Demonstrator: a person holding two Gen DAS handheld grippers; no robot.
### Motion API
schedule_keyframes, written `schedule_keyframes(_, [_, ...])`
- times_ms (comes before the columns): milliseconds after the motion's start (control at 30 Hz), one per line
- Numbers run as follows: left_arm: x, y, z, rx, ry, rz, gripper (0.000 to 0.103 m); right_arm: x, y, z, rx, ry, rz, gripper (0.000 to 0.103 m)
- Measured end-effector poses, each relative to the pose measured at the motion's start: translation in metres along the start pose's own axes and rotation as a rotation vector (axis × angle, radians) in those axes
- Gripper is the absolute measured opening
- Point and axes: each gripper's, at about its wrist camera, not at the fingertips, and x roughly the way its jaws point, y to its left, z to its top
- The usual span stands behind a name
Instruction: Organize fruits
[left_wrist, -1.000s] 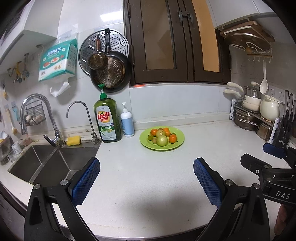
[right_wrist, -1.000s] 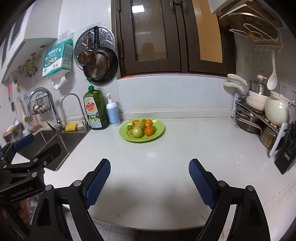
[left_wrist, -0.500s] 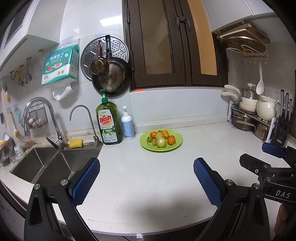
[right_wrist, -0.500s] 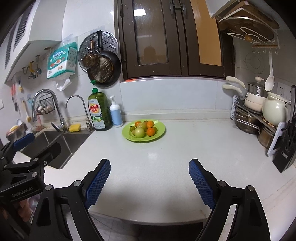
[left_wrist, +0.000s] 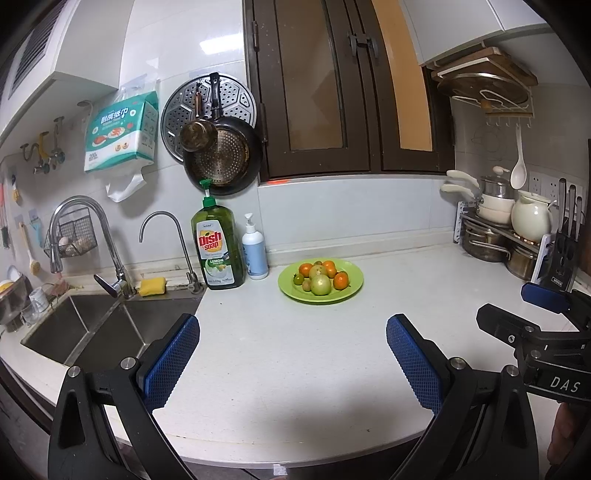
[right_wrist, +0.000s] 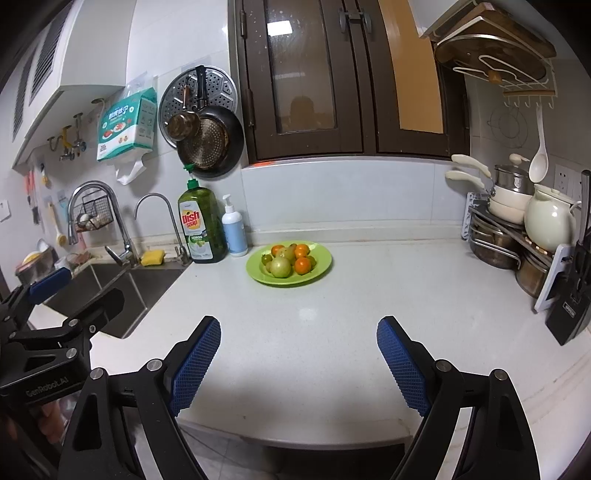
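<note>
A green plate (left_wrist: 352, 286) sits on the white counter near the back wall; it also shows in the right wrist view (right_wrist: 321, 266). It holds a pile of fruit: several orange tangerines (left_wrist: 341, 280), a large green-yellow fruit (left_wrist: 320, 285) and small green ones (left_wrist: 298, 278). In the right wrist view the large fruit (right_wrist: 280, 267) and tangerines (right_wrist: 303, 264) show too. My left gripper (left_wrist: 291, 332) is open and empty, above the counter's front edge, well short of the plate. My right gripper (right_wrist: 298, 334) is open and empty, also near the front edge.
A green dish soap bottle (left_wrist: 218, 245) and a white pump bottle (left_wrist: 255, 253) stand left of the plate. A steel sink (left_wrist: 99, 328) with two taps lies at the left. A rack of pots (left_wrist: 498, 229) and a knife block (left_wrist: 565, 254) stand at the right.
Both grippers have drawn back and risen slightly, so the plate looks a little farther away. Both stay open and empty.
</note>
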Motion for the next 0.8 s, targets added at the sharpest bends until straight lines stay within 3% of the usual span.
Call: schedule_keyframes(800, [-0.0001,0.0027,-0.0017,-0.014,0.002,0.01,0.103,-0.0009,0.0034,-0.001,-0.009,-0.002,0.005,0.087])
